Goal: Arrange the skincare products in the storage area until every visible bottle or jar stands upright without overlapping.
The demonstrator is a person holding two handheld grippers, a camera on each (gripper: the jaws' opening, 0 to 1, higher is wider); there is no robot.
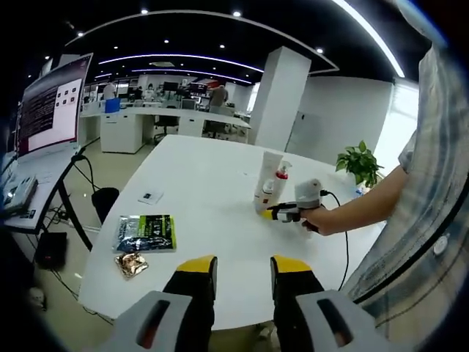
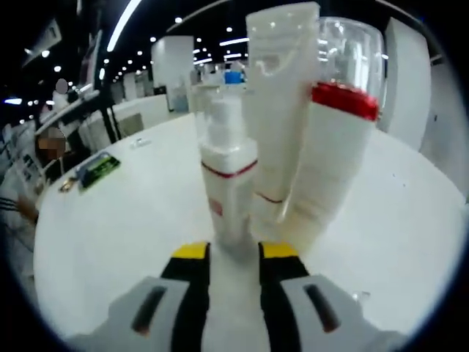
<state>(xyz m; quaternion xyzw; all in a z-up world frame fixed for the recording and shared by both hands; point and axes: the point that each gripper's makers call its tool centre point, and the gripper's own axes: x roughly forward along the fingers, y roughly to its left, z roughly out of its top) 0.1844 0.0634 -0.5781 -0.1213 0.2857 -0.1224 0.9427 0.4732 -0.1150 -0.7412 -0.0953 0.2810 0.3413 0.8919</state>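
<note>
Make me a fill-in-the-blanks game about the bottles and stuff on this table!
1. The skincare bottles stand on a round table that is ____ in colour.
2. The biggest pump bottle has a ____ band under its clear cap.
3. The tips of the left gripper are coloured ____.
4. Near the table's edge lies a green and black packet, next to a crumpled ____ wrapper.

Missing words: white; red; yellow; gold

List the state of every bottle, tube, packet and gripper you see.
Small pump bottle: upright, between the right gripper's open jaws.
Tall tube: upright on its cap.
Red-collared bottle: upright, clear cap on.
Green packet: flat on table.
Foil packet: crumpled, flat.
Left gripper: open, empty.
</note>
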